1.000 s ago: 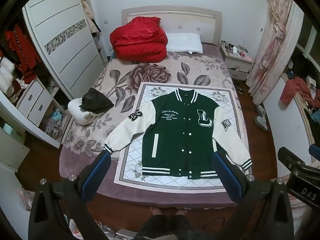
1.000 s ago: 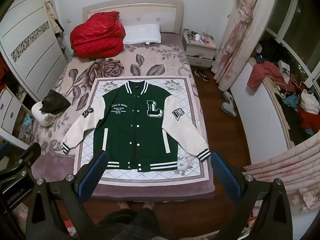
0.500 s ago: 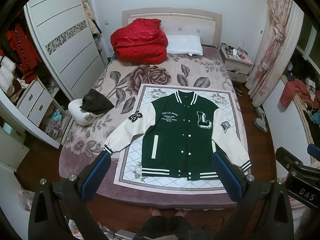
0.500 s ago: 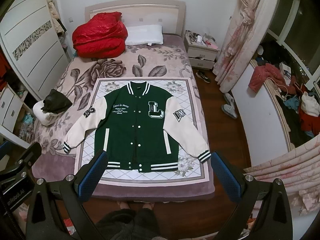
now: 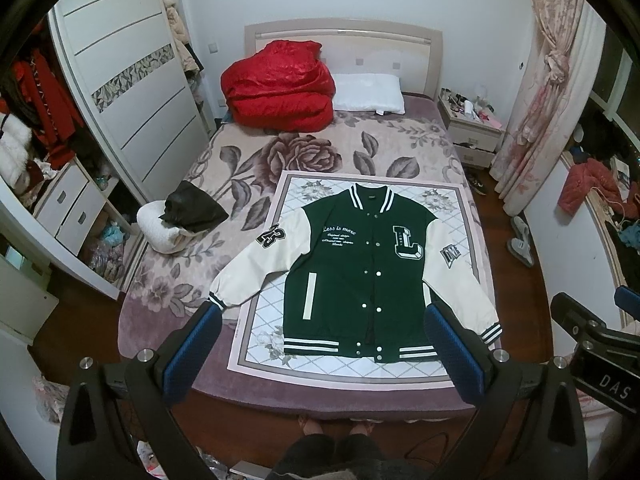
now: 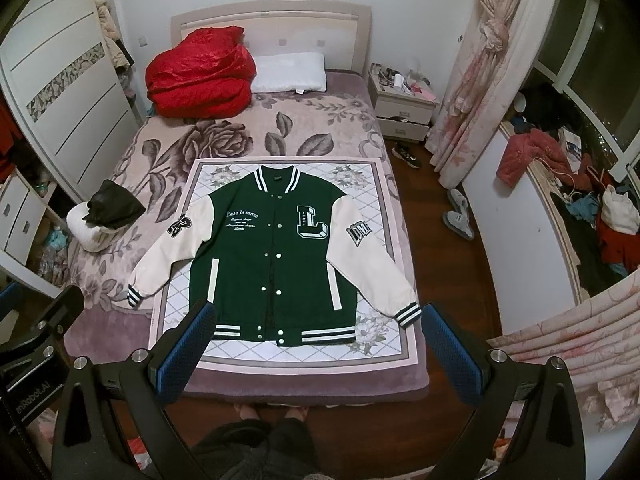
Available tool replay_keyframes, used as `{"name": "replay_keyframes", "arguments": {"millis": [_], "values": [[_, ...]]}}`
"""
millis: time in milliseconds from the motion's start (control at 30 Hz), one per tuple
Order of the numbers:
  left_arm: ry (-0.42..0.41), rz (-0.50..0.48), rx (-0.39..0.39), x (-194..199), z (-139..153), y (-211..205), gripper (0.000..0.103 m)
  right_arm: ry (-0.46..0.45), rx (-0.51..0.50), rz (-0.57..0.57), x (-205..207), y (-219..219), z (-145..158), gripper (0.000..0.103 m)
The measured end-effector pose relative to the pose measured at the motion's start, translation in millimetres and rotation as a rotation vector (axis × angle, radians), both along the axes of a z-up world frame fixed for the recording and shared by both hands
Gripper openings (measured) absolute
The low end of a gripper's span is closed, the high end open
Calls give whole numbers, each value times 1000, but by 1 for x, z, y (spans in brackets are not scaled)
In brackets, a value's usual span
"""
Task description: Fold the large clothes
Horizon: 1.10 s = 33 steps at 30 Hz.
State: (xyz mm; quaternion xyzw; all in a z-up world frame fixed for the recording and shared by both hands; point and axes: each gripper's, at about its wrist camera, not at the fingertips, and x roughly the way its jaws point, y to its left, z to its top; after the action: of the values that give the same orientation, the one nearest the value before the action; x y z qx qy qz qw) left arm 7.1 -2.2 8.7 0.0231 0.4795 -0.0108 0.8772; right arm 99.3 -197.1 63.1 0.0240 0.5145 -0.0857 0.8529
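Observation:
A green varsity jacket with cream sleeves lies flat, front up and buttoned, on a quilted white mat on the bed. It also shows in the right wrist view. Both sleeves spread out and down to the sides. My left gripper is open and empty, held high above the bed's foot. My right gripper is open and empty at the same height. Each gripper sees the other at its frame edge.
A red quilt and white pillow lie at the headboard. A black garment on a white bundle sits at the bed's left edge. A wardrobe stands left, a nightstand and curtain right.
Both grippers have drifted slightly, so the jacket sits a little further right and lower in view. Nothing on the bed has moved.

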Motion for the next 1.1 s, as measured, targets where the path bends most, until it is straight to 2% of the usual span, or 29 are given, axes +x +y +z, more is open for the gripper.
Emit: {"name": "replay_keyframes", "arguments": {"millis": [233,533,1100], "values": [[-4,0,-1,3,2,1,103,-3,-1,2,0,0,1,103],[-11,-5,-3,32,36,-18,103,-3,1,2,-3,1,3,103],[-27,-7,-6,17,31,-10,103,-12,4,2,3,2,17,103]]}}
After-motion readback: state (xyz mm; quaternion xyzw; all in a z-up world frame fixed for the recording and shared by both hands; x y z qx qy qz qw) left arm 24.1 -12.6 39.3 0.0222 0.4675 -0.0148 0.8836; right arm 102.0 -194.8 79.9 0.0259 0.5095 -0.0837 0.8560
